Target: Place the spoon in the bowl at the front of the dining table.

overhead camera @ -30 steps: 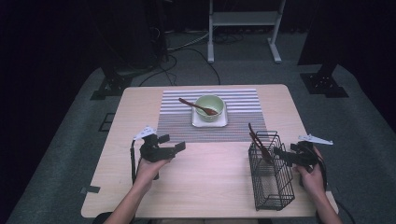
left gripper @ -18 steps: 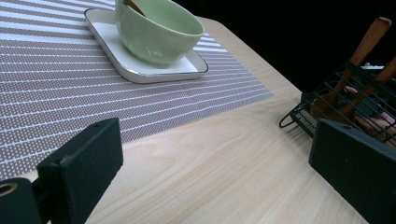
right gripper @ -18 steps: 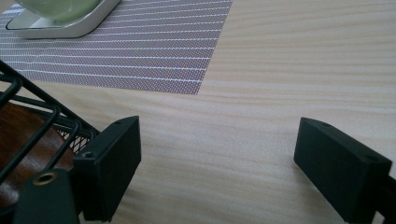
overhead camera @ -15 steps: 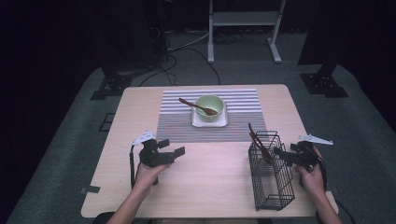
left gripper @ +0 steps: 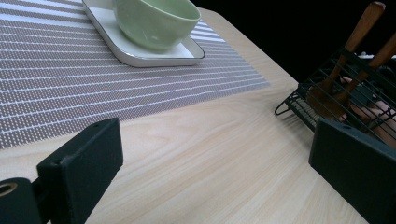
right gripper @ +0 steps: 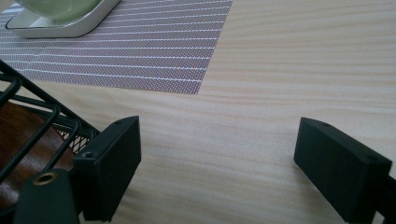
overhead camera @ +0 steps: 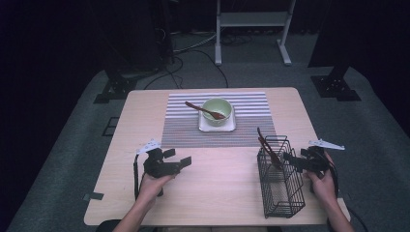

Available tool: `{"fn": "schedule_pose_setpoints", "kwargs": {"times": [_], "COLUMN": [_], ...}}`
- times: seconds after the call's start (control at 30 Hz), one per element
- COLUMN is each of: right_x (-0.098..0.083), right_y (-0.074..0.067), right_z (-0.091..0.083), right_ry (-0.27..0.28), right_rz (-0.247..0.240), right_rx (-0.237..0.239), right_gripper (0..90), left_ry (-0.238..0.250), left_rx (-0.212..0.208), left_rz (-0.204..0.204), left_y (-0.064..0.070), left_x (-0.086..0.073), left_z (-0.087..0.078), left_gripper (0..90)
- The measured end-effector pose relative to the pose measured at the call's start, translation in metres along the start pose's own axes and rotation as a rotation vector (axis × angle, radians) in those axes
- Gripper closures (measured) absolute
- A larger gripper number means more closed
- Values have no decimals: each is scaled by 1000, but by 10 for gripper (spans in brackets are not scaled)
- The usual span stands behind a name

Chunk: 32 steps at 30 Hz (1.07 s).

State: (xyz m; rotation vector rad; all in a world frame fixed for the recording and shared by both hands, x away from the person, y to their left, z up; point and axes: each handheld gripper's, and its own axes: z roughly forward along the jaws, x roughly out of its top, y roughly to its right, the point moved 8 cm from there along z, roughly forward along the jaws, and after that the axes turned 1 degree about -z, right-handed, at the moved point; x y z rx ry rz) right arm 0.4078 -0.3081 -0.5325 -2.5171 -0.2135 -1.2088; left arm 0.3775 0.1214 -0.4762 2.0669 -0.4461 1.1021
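A black wire basket [overhead camera: 282, 186] stands at the table's front right with wooden utensils [overhead camera: 267, 144] sticking up from its far end. My right gripper [overhead camera: 291, 160] is open beside the basket's right rim; in the right gripper view its left jaw sits close to the basket's wire [right gripper: 28, 105], with bare table between the jaws [right gripper: 226, 163]. My left gripper [overhead camera: 178, 157] is open over bare wood at the front left, pointing at the basket [left gripper: 327, 88]. A green bowl [overhead camera: 216, 107] holding a wooden spoon [overhead camera: 203, 109] rests on a white tray [overhead camera: 217, 127].
The tray sits on a striped placemat [overhead camera: 183, 125] at the back middle of the table. Bare wood lies between the two grippers. The table's front edge is close behind both hands. A dark floor and stands surround the table.
My left gripper has drifted slightly back toward the table's front edge. The right gripper and the basket have not moved.
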Motion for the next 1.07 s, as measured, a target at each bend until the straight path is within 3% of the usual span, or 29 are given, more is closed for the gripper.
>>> {"fn": "schedule_pose_setpoints", "kwargs": {"times": [0.23, 0.47, 0.73, 1.07], "right_x": [0, 0, 0, 0], "right_y": [0, 0, 0, 1], "right_z": [0, 0, 0, -1], "right_ry": [0, 0, 4, 4], "right_rz": [-1, -1, 3, 12], "right_rx": [0, -2, 0, 2], "right_gripper": [134, 134, 134, 134], "left_ry": [-3, 5, -8, 28], "left_rx": [-4, 1, 5, -5], "left_rz": [6, -17, 6, 17], "left_y": [4, -2, 0, 1], "left_x": [-3, -9, -17, -16], "left_z": [-2, -9, -15, -20], "left_gripper": [21, 21, 21, 21]}}
